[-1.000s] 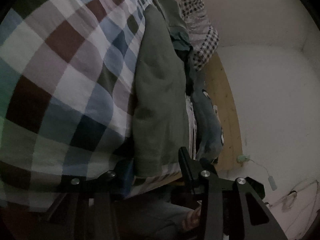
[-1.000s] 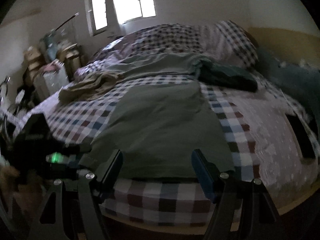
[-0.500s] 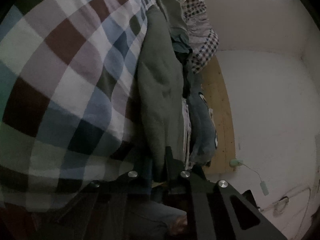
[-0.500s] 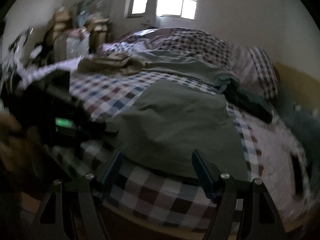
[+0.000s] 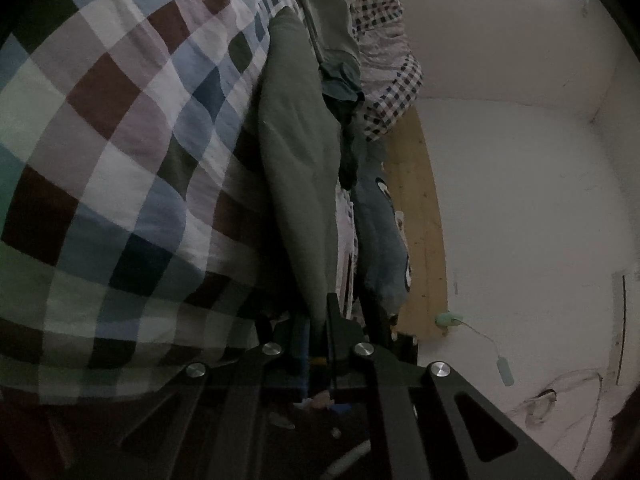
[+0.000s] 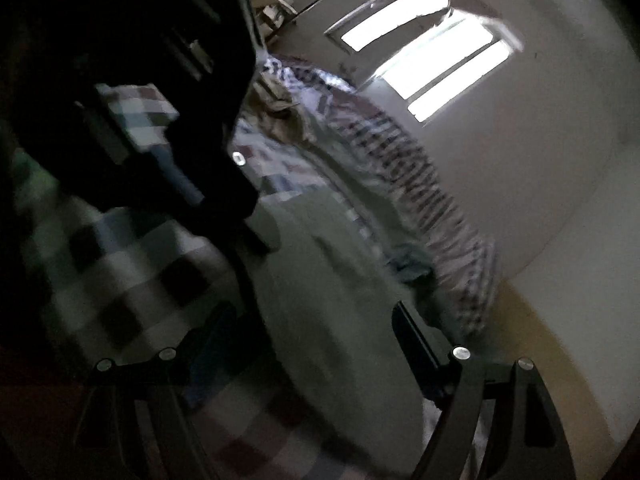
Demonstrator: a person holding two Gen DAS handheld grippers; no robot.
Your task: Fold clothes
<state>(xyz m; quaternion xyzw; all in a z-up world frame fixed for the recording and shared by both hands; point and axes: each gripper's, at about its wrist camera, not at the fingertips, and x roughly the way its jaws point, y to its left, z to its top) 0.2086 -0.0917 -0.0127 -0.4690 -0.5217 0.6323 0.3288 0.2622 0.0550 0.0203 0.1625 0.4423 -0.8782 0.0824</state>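
A green garment (image 5: 296, 160) lies spread on the checked bedspread (image 5: 120, 120). My left gripper (image 5: 320, 332) is shut on the garment's near edge, and the cloth runs up from between its fingers. The right wrist view is blurred and tilted. There my right gripper (image 6: 312, 312) hovers low over the same green garment (image 6: 340, 300); its jaws are opening, and the cloth lies beneath them untouched by the pads. The left gripper (image 6: 240, 216) shows as a dark shape at the upper left, its tip at the garment's corner.
More clothes lie further up the bed: a teal garment (image 5: 340, 84) and a pale green one beside a small-check quilt (image 5: 384, 40). A blue plush pillow (image 5: 380, 232) rests against the wooden headboard (image 5: 420, 200). A bright window (image 6: 428, 64) is in the far wall.
The left jaws have closed on the garment's edge. The right gripper has rolled, sunk towards the bed and come closer to the garment, with its fingers a little wider apart.
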